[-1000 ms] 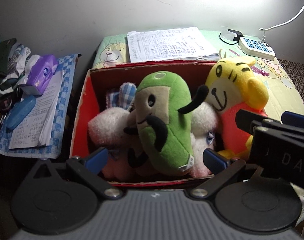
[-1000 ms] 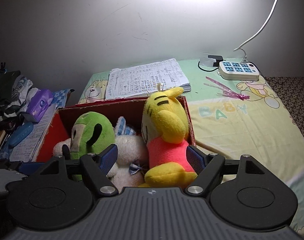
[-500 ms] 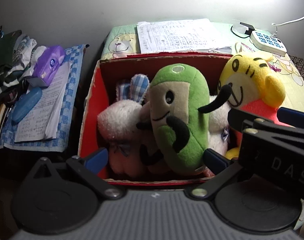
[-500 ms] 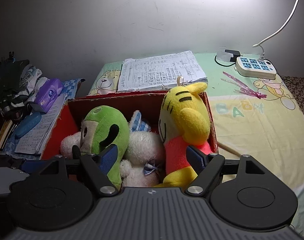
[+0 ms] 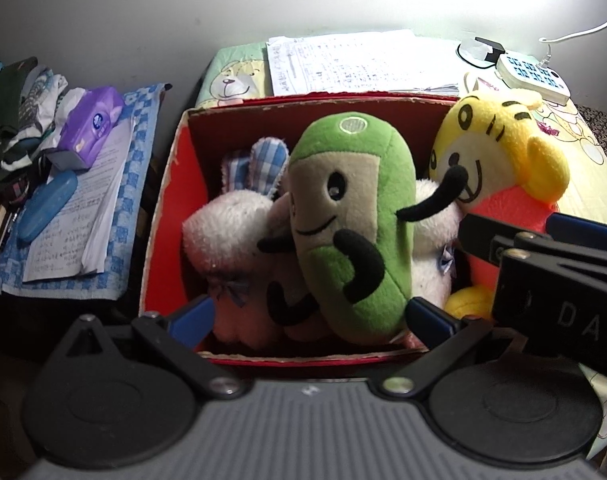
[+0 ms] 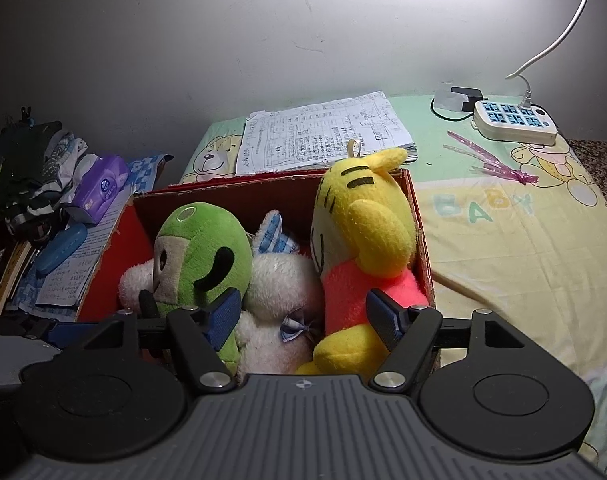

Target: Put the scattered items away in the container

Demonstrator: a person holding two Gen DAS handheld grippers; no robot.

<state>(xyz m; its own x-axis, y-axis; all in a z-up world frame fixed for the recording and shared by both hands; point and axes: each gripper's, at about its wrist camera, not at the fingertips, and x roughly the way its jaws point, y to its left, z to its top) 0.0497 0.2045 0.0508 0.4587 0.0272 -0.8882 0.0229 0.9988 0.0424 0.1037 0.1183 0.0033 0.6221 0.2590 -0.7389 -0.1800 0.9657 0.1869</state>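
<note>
A red cardboard box [image 5: 165, 216] [image 6: 119, 248] holds three plush toys. A green plush [image 5: 355, 216] [image 6: 201, 252] leans in the middle over a white rabbit plush [image 5: 223, 236] [image 6: 281, 280] with checked ears. A yellow tiger plush [image 5: 499, 152] [image 6: 363, 224] in a pink shirt sits at the box's right end. My left gripper [image 5: 309, 314] is open at the box's near rim, nothing between its fingers. My right gripper [image 6: 305, 316] is open too, above the near rim by the tiger's legs. It also shows at the right of the left wrist view [image 5: 543, 256].
A stack of written papers [image 6: 323, 136] lies behind the box on the bedsheet [image 6: 515, 240]. A white power strip [image 6: 515, 118] and pink strips [image 6: 487, 160] lie far right. Left of the box are a purple tissue pack [image 5: 89, 126], a blue case [image 5: 47, 206], papers and clothes.
Both grippers have drawn back and up from the box, so the box and toys sit lower and smaller in the right wrist view. The toys have stayed in place.
</note>
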